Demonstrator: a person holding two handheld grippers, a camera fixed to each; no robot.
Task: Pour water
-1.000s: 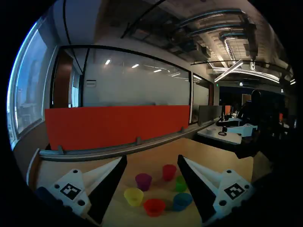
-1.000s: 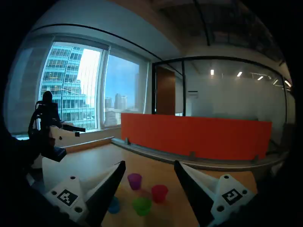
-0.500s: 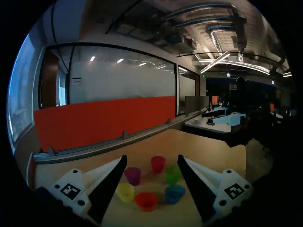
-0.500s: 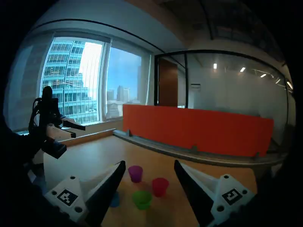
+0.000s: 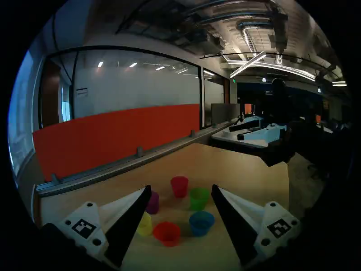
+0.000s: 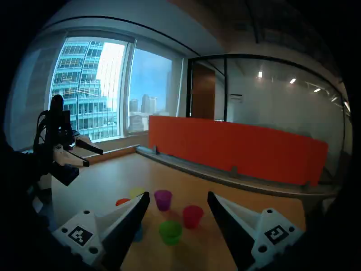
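Your left tool (image 5: 179,188) has swung right since earlier frame: cups (image 5: 199,198) slide left between its fingers, purple cup (image 5: 153,202) now half behind one finger. Right tool (image 6: 178,195) has tipped down; yellow cup (image 6: 136,192) and orange cup (image 6: 122,201) come into right gripper view. Both tools wide, holding nothing. Cups upright on table (image 5: 243,171), clustered, clear of tools. Step, as judged: approach, no grasp yet. Cannot tell which cup holds water. Next: choose source cup, lower tool around it, close gently, keep it level.
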